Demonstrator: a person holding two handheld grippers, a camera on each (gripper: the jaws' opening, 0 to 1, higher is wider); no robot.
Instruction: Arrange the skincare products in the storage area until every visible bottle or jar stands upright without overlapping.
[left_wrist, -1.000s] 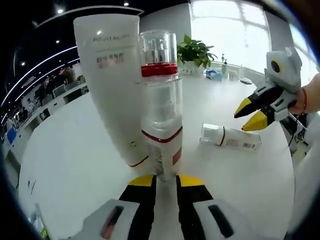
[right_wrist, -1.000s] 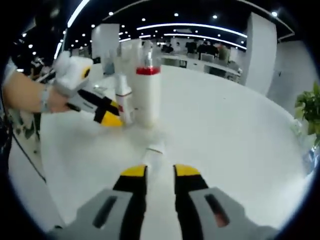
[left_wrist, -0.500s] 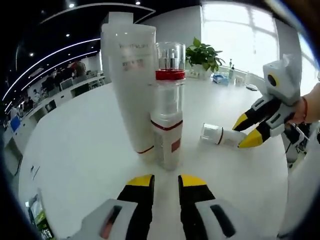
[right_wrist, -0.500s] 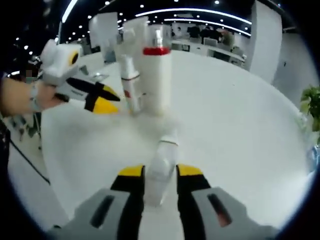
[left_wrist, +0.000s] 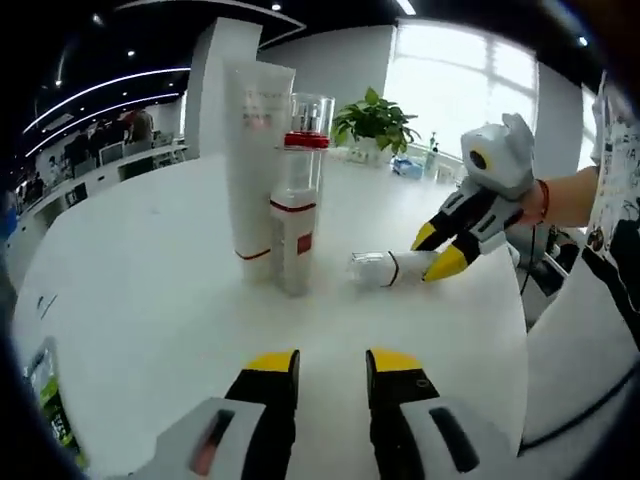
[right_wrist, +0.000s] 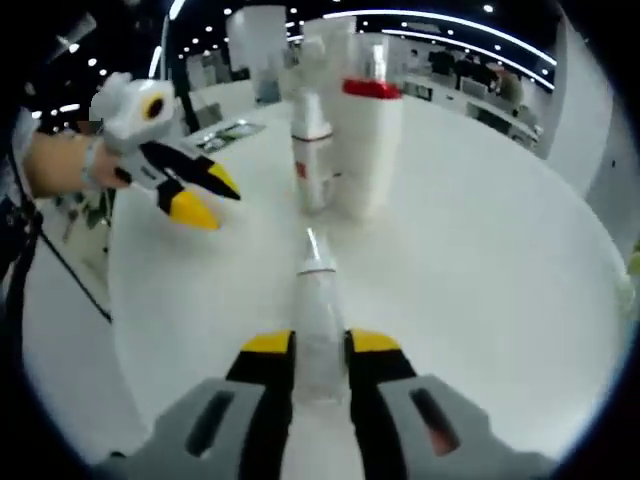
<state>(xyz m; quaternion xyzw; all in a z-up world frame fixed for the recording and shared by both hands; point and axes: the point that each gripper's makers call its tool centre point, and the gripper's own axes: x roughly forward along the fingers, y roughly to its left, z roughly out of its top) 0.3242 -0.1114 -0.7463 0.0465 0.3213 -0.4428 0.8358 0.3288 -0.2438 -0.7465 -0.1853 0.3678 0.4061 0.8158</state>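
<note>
A tall white tube (left_wrist: 256, 160) stands upright on the white table (left_wrist: 140, 270). Beside it stands a bottle with a red collar and clear cap (left_wrist: 308, 125), with a slimmer red-banded bottle (left_wrist: 291, 240) in front. A small clear-capped bottle (left_wrist: 382, 268) lies on its side to their right. My right gripper (left_wrist: 437, 251) grips its far end, and in the right gripper view this lying bottle (right_wrist: 316, 300) sits tight between my right gripper (right_wrist: 320, 345) jaws. My left gripper (left_wrist: 333, 366) is open and holds nothing, well short of the standing group; the left gripper (right_wrist: 205, 198) hovers left of the slim bottle (right_wrist: 312, 150) and the red-collared bottle (right_wrist: 370, 150).
A potted plant (left_wrist: 372, 115) and small items (left_wrist: 410, 165) stand at the table's far edge. A green-printed object (left_wrist: 45, 390) lies by the near left edge. A person's hand (right_wrist: 70, 165) holds the left gripper. Bare tabletop (right_wrist: 500, 260) spreads to the right.
My right gripper has slid forward along the lying bottle, which now fills the gap between its jaws. My left gripper has drawn back from the standing products.
</note>
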